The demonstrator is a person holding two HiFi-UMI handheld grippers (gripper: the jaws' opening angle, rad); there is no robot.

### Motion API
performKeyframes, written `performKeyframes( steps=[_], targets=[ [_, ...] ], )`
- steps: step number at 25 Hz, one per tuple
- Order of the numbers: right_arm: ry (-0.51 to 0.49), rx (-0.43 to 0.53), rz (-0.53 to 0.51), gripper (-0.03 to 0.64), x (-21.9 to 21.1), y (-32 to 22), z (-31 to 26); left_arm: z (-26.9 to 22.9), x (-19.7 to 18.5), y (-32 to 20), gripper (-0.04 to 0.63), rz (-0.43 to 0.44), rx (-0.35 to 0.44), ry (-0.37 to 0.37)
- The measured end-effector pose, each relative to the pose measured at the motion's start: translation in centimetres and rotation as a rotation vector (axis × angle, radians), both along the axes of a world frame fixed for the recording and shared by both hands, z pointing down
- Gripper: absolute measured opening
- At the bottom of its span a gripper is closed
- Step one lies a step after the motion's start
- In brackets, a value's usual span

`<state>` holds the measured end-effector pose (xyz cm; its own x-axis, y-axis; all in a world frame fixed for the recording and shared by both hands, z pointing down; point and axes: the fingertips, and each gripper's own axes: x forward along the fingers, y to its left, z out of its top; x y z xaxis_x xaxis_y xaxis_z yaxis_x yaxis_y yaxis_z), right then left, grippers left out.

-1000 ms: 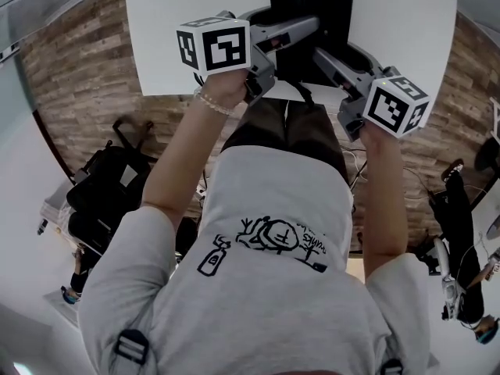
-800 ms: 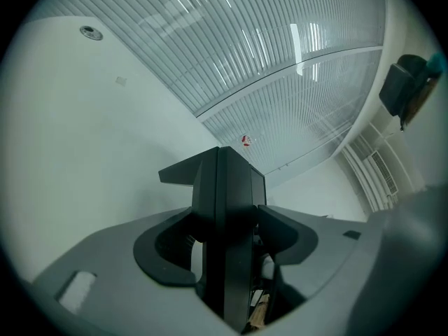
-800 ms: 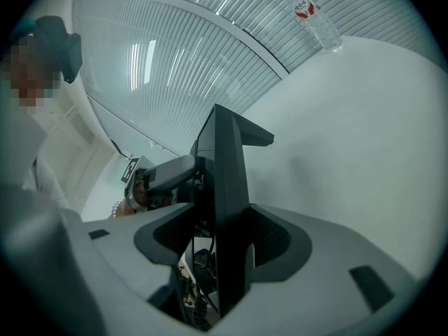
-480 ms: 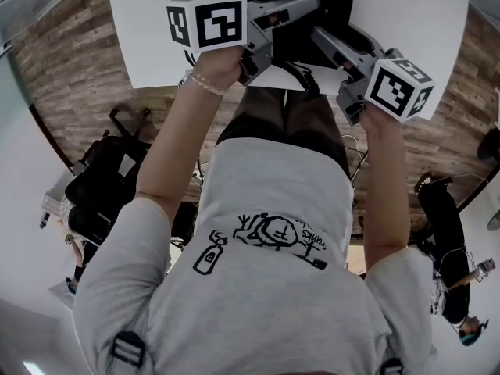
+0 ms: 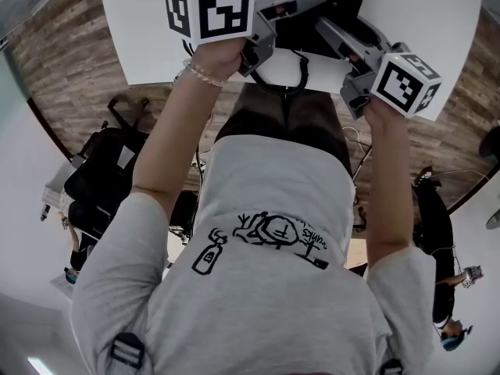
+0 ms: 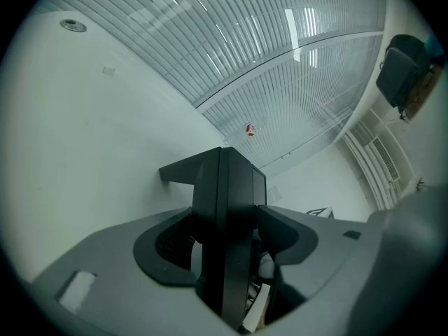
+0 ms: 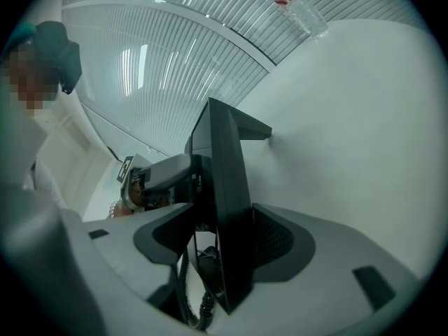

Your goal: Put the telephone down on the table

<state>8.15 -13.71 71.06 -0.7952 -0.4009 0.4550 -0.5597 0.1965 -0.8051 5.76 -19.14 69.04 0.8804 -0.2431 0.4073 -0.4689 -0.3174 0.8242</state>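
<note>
currently the telephone [image 5: 311,22] is held over the table [image 5: 156,37], which lies straight below it, its left edge clamped in the left gripper [image 6: 224,236] and its right edge in the right gripper [image 7: 224,247].

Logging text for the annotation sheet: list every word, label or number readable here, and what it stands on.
Shirt print: handwritten scrawl beside drawings, not readable.
Red sticker on the striped wall: too small to read.
Marker cubes: black square patterns only, no letters.
No text reads clearly.
</note>
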Motion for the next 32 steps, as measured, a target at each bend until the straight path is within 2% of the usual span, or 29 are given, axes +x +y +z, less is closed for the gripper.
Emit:
performKeyframes(
  steps=[5,9,15,19,24,28,32],
  targets=[
    [-0.005,-0.038,0.003,0.237,-0.4,-0.2,0.4,0.1,0.0,-0.2,0.27,0.0,-0.011,0.005],
    [0.034,-0.052,0.002,0.244,-0.3,-0.3,0.4,0.2,0.0,-0.3,0.273,-0.009,-0.016,-0.014],
    [0.163,-0.014,-0.014,0.245,0.3,-0.2,0.1,0.1,-0.2,0.0,0.295,0.001,0.031,-0.111],
    [0.216,0.0,-0.016,0.245,1.2,-0.2,-0.5,-0.3,-0.5,1.0,0.316,0.013,0.03,-0.178],
    [0.288,0.069,-0.01,0.245,3.4,-1.2,-2.7,-1.1,-2.2,1.8,0.331,-0.057,0.016,-0.224],
    [0.323,0.117,-0.019,0.245,4.1,-1.2,-5.2,-2.7,-3.4,2.8,0.333,-0.079,0.031,-0.252],
    [0.367,0.199,-0.031,0.245,4.6,-1.7,-8.1,-5.7,-4.3,2.8,0.333,-0.114,0.068,-0.241]
  ],
)
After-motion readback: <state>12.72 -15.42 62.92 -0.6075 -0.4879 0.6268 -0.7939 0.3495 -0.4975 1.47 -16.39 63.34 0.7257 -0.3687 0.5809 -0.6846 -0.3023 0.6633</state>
